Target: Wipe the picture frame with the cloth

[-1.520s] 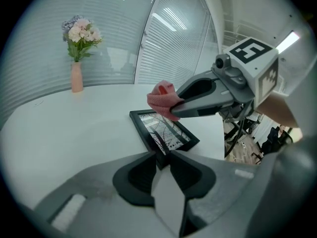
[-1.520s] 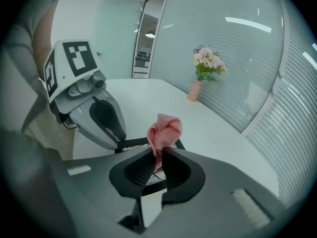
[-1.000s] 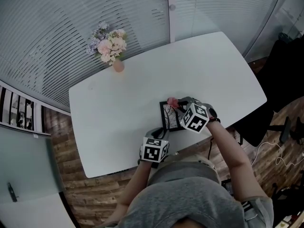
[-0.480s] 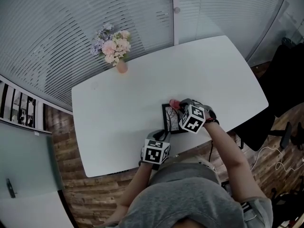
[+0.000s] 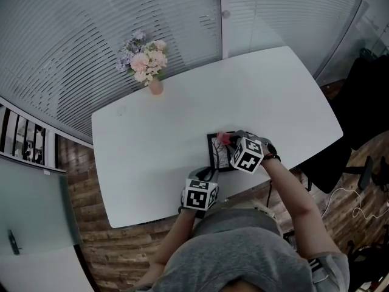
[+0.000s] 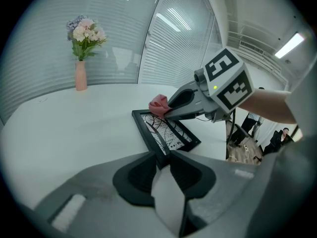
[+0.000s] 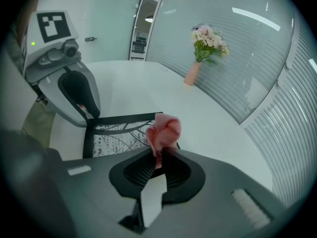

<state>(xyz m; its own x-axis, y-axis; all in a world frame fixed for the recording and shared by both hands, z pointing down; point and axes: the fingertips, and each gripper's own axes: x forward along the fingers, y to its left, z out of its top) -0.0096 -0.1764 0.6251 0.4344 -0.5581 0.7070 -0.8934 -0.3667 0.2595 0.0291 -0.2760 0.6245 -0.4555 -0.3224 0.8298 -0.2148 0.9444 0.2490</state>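
Picture frame (image 5: 217, 157) flat, long axis front-to-back | left gripper (image 6: 161, 158) clamps corner | right gripper (image 7: 159, 158) pinches cloth (image 7: 164, 130)

Bare white table (image 5: 273, 96) around picture frame (image 5: 217, 155), flower vase (image 5: 156, 87) well apart at far edge

No words, numbers or brand names can be read anywhere. The picture frame (image 7: 124, 133) holds a print with fine dark marks beside its branch pattern, too small to tell whether they are writing. The right marker cube (image 5: 248, 154) on the right gripper (image 7: 157, 153), over the frame's right edge, and the left marker cube (image 5: 199, 194) on the left gripper (image 6: 163, 158), at the frame's near corner, bear only black-and-white square code patterns, no letters or digits.
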